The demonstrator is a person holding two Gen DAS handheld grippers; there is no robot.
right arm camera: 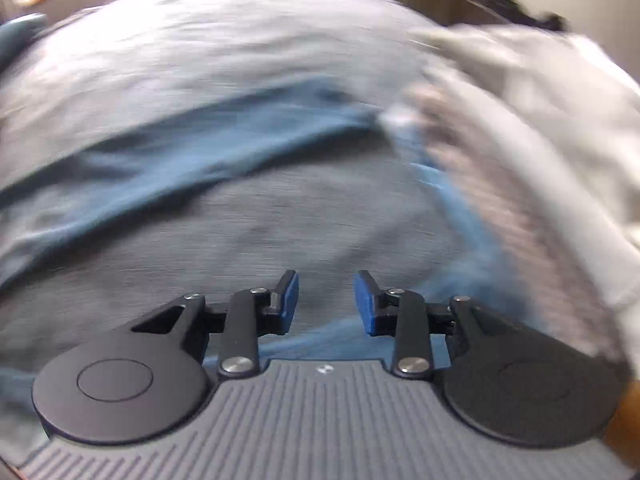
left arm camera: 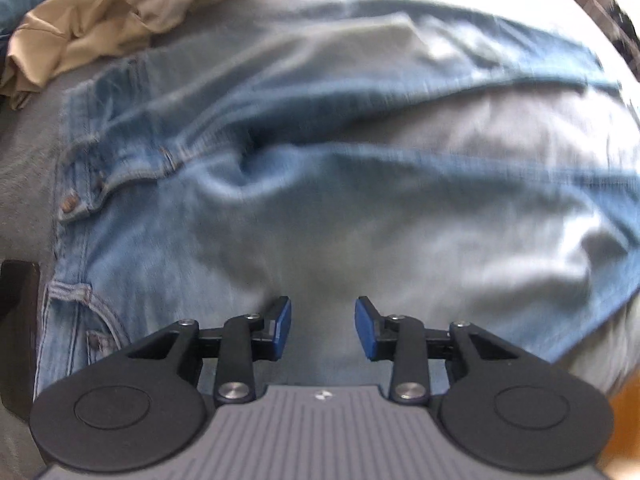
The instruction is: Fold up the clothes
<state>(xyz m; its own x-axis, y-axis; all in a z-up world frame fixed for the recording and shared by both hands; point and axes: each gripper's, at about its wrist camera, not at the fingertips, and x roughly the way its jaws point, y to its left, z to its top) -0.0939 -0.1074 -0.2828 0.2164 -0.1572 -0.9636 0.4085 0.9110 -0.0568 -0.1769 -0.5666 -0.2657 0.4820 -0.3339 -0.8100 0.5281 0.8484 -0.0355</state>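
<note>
A pair of light blue jeans (left arm camera: 280, 200) lies spread over a grey surface, waistband and pockets at the left of the left wrist view, legs running to the right. My left gripper (left arm camera: 323, 328) hovers over the upper thigh of the jeans, open, with nothing between its blue pads. In the blurred right wrist view a blue jeans leg (right arm camera: 180, 156) crosses the grey surface from the left toward the middle. My right gripper (right arm camera: 326, 304) is above the grey cover near the denim, open and holding nothing.
A crumpled beige garment (left arm camera: 100, 28) lies beyond the waistband at the upper left. A pale, whitish cloth (right arm camera: 540, 140) is piled at the right in the right wrist view. The grey bed cover (right arm camera: 240, 60) stretches beyond the jeans. A dark object (left arm camera: 18, 320) sits at the left edge.
</note>
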